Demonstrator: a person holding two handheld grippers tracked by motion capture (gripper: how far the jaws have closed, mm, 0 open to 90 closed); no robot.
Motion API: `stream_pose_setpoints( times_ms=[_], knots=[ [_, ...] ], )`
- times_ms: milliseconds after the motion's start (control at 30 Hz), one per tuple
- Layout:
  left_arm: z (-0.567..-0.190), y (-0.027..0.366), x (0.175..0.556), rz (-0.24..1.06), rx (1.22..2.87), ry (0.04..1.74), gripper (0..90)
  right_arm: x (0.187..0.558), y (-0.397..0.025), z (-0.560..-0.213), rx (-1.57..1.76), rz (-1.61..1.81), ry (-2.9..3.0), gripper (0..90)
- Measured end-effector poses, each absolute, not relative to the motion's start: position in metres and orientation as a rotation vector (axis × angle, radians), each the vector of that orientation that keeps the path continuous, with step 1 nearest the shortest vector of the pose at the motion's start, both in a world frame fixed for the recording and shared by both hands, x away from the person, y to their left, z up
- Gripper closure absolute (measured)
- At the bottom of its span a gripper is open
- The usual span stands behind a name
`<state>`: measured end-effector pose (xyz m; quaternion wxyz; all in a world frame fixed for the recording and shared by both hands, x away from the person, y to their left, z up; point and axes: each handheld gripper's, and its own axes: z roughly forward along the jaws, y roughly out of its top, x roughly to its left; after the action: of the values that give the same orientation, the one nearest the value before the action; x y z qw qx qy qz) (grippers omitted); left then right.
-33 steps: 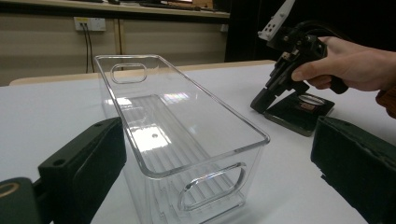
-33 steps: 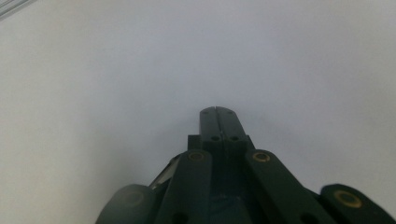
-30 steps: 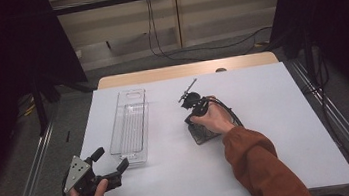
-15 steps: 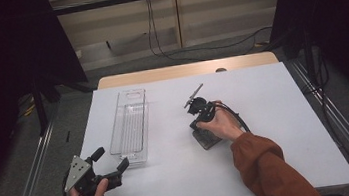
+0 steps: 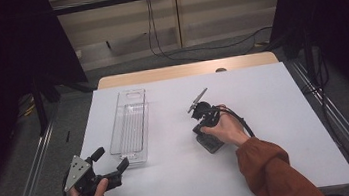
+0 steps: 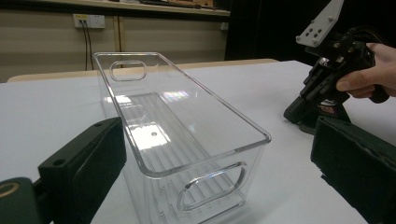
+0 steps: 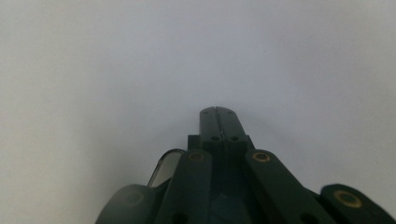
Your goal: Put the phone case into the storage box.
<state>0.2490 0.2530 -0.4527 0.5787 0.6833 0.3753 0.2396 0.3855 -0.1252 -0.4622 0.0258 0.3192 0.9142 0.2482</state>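
A clear plastic bin lies lengthwise on the white table, left of centre, with nothing inside it. My left gripper is held at the table's near left corner, just short of the bin's near end, with its jaws wide apart. In the left gripper view the bin stands straight ahead between the two jaws of the left gripper. My right gripper is held at mid-table, tilted down at the sheet. In its own view the right gripper has its jaws pressed together with nothing between them.
A wooden table edge shows beyond the white sheet. Metal rails run along both sides of the table. Cables hang by the back wall. The right gripper and its hand sit to the right of the bin.
The right hand has drawn its gripper nearer to the person and slightly right, away from the bin. The left gripper has stayed put.
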Motion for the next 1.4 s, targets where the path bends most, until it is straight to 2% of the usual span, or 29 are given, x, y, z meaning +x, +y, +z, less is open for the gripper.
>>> stream_pose_setpoints(
  times_ms=[1400],
  knots=[
    [-0.453,0.251,0.249,0.555,1.604,0.868,3.4,0.321,-0.180,-0.462,0.994,0.829,2.867,90.0]
  ],
)
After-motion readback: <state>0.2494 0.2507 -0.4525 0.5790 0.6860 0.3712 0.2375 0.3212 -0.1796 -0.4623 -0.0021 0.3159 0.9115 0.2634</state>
